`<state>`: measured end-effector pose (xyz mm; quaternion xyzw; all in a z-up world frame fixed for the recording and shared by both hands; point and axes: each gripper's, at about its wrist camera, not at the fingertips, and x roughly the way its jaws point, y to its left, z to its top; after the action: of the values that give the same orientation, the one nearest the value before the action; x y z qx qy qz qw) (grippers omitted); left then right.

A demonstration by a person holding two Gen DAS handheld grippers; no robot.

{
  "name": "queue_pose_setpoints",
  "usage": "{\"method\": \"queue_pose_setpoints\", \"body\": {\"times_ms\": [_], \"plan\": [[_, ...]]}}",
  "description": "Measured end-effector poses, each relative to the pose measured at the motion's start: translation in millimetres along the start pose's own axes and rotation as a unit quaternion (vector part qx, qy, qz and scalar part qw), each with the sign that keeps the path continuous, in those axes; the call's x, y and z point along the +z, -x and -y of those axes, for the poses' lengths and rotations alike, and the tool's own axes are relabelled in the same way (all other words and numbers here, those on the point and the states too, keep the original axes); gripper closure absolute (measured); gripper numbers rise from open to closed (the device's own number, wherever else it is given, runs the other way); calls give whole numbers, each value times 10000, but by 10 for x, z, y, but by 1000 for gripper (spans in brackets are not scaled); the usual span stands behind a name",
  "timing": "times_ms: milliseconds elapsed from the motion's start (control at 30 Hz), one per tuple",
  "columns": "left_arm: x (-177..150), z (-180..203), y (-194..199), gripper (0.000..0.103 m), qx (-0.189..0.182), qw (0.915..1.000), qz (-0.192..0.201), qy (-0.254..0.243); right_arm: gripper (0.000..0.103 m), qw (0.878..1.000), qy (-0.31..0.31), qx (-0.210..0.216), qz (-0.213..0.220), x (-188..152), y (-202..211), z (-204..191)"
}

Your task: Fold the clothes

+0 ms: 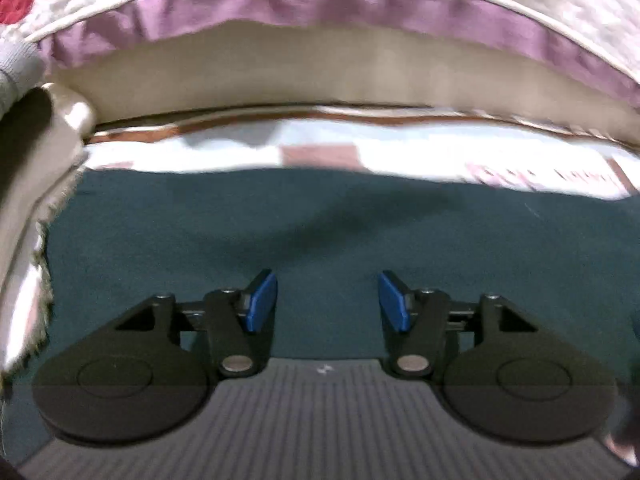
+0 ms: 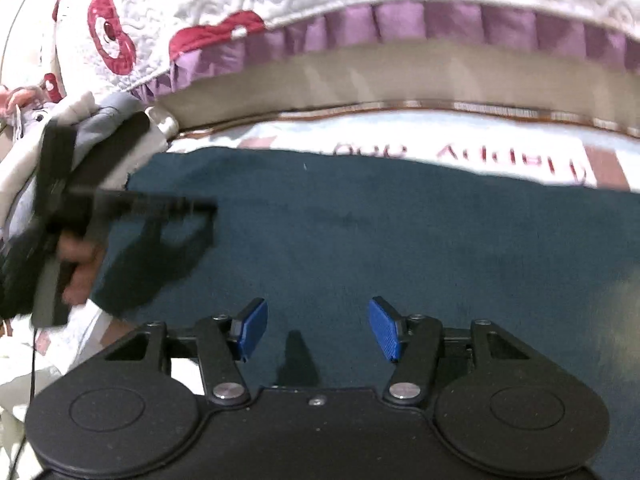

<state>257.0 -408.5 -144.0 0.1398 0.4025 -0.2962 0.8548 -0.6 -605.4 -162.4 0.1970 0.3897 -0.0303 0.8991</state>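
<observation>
A dark teal garment (image 1: 320,232) lies spread flat on a light printed sheet (image 1: 400,152); it also fills the middle of the right wrist view (image 2: 380,240). My left gripper (image 1: 327,300) is open and empty, hovering just above the teal cloth. My right gripper (image 2: 318,328) is open and empty above the near part of the same cloth. The left gripper body and the hand holding it show blurred at the cloth's left edge in the right wrist view (image 2: 120,216).
A quilted white cover with red patterns and a purple frill (image 2: 360,20) hangs over a beige mattress edge (image 2: 360,76) behind the sheet. A pile of light and grey clothes (image 2: 80,120) sits at the left; it also shows at the left edge in the left wrist view (image 1: 20,120).
</observation>
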Motion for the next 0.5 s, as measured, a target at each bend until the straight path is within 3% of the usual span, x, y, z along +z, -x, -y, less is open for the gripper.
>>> {"method": "queue_pose_setpoints", "body": {"times_ms": [200, 367, 500], "plan": [[303, -214, -262, 45, 582, 9979, -7, 283, 41, 9999, 120, -33, -100, -29, -24, 46], [369, -212, -337, 30, 933, 9955, 140, -89, 40, 9983, 586, -57, 11, 141, -212, -121], [327, -401, -263, 28, 1192, 9926, 139, 172, 38, 9962, 837, -214, -88, 345, -498, -249]]}}
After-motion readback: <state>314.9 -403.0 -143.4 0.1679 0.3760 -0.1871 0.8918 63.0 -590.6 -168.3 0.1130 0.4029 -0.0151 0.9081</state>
